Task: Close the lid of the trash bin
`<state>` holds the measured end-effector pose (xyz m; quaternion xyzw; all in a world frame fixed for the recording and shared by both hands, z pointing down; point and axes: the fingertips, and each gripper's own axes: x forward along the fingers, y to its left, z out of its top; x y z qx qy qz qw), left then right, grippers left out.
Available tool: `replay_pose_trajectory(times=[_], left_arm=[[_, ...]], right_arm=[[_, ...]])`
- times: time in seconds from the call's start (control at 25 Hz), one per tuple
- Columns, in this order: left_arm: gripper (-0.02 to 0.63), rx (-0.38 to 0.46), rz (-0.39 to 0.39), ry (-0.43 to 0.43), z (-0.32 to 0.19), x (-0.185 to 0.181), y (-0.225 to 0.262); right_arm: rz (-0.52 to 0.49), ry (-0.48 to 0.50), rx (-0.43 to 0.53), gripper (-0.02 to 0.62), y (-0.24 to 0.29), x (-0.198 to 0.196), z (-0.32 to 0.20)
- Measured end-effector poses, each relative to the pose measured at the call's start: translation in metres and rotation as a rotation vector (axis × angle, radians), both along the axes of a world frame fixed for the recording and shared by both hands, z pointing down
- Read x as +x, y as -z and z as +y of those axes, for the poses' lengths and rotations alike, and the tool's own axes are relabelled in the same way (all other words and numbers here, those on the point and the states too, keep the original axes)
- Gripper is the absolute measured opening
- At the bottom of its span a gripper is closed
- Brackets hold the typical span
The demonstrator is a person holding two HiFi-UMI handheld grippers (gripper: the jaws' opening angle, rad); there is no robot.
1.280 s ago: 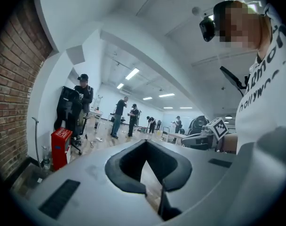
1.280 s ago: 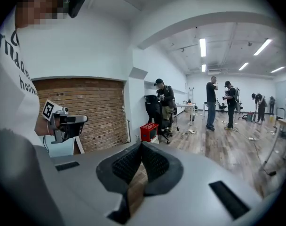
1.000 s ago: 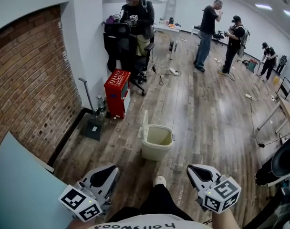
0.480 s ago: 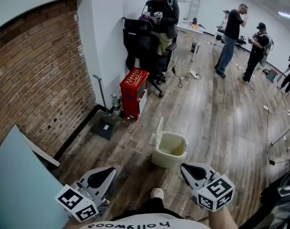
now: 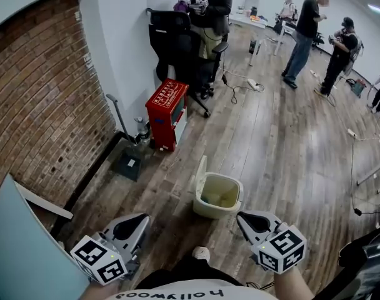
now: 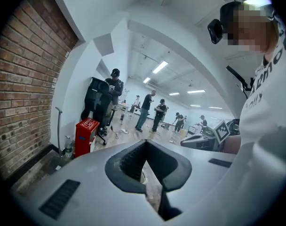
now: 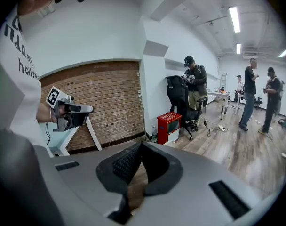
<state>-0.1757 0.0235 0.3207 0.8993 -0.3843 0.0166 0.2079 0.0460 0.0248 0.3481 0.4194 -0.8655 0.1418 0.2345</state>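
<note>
A cream trash bin [image 5: 219, 195] stands on the wood floor just ahead of my shoe [image 5: 201, 253]. Its lid [image 5: 200, 173] is up, standing upright on the bin's left side, and the inside looks empty. My left gripper [image 5: 142, 218] hangs low at the bin's near left, jaws together and holding nothing. My right gripper [image 5: 241, 218] hovers just near and right of the bin, also shut and empty. In the left gripper view the left gripper [image 6: 145, 143] points across the room. The right gripper [image 7: 142, 144] in its own view faces the brick wall and the red cabinet.
A red cabinet [image 5: 167, 112] and a black office chair [image 5: 177, 42] stand along the white wall beyond the bin. A black dustpan [image 5: 129, 163] lies by the brick wall [image 5: 40, 105]. A pale blue board [image 5: 21, 249] leans at my left. Several people stand far back.
I have stepped closer: the bin now lies nearer, between the two grippers. Both grippers stay shut and low. The lid is still upright.
</note>
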Motion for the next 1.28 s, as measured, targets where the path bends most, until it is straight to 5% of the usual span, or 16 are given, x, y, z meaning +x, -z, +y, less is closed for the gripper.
replay_pose_trajectory(times=[0.44,0.72,1.28], left_arm=[[0.008,0.000,-0.001,0.033,-0.073,0.049,-0.008],[0.008,0.007,0.004,0.078,-0.105,0.064,-0.004],[0.008,-0.026,-0.005,0.040,-0.179,0.070,-0.016]], right_arm=[[-0.001,0.077,-0.018,0.006,-0.013,0.035,-0.083],[-0.002,0.184,-0.020,0.006,-0.016,0.030,-0.119],[-0.032,0.204,-0.106,0.006,-0.050,0.011,-0.174]])
